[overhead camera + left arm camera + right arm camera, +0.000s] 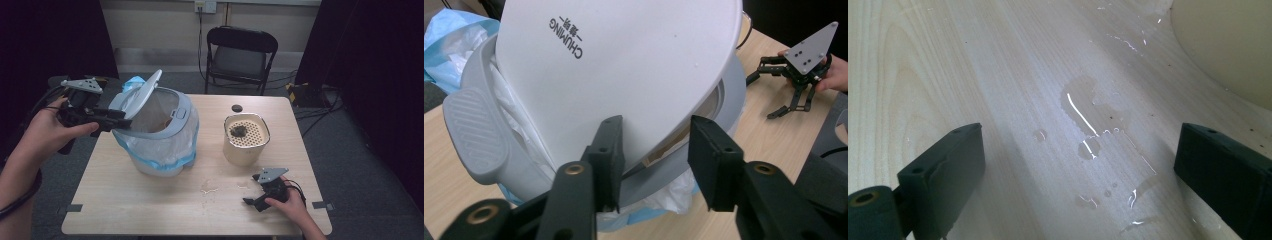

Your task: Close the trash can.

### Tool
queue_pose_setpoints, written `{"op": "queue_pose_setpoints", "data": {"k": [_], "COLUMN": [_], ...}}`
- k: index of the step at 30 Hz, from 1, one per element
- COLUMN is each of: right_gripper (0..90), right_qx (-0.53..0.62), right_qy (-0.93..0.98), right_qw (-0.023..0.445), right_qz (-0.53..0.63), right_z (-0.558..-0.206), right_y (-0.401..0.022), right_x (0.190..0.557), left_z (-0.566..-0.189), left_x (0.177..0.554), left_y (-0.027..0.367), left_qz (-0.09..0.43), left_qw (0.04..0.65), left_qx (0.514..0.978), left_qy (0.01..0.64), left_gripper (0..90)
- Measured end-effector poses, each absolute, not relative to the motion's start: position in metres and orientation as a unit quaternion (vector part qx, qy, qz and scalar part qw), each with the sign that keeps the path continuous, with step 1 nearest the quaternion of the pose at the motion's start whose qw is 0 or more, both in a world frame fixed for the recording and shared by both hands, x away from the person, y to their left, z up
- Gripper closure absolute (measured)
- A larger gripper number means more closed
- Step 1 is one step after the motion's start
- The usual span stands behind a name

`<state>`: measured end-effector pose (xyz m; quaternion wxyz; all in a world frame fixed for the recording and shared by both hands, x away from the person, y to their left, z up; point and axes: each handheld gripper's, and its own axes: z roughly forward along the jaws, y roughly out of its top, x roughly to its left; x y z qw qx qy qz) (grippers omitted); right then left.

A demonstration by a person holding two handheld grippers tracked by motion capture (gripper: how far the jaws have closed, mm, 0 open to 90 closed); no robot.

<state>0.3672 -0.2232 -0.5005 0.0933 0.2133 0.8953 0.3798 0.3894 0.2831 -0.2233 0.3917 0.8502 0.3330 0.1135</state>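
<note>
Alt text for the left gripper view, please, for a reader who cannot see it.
The left gripper has its two black jaws on either side of the lower edge of a white bin's raised lid. The bin, lined with a white bag, stands on a wooden table; farther off, a hand holds the right gripper on it.

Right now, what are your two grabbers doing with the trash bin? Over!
Left gripper at the bin lid, lid's edge between its jaws, grip unclear. Right gripper open, low over the table. Water spill beneath it.

Left gripper point(654, 155) fingers straddle the raised white bin lid point(624, 65) edge.
</note>
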Motion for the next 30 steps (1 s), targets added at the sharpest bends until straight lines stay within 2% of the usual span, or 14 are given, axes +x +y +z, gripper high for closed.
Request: {"op": "queue_pose_setpoints", "data": {"k": [9,15,21,24,30], "right_gripper": [5.1,5.1,5.1,5.1,5.1], "right_qx": [0.213,0.214,0.214,0.213,0.214], "right_qy": [0.896,0.896,0.896,0.896,0.896], "right_qw": [0.093,0.092,0.092,0.093,0.092], "right_qz": [0.380,0.379,0.379,0.379,0.379], "right_z": [-0.501,-0.501,-0.501,-0.501,-0.501], "right_y": [-0.223,-0.223,-0.223,-0.223,-0.223], "right_x": [0.367,0.367,0.367,0.367,0.367], "left_z": [-0.218,-0.220,-0.221,-0.222,-0.231], "left_x": [0.390,0.391,0.397,0.400,0.410], "left_y": [0.277,0.259,0.242,0.238,0.222], "left_qz": [0.112,0.090,0.065,0.067,0.106], "left_qw": [0.368,0.394,0.396,0.388,0.349], "left_qx": [0.863,0.862,0.859,0.859,0.864], "left_qy": [0.328,0.306,0.319,0.328,0.347], "left_gripper": [63.7,63.4,70.6,75.0,73.9]}}
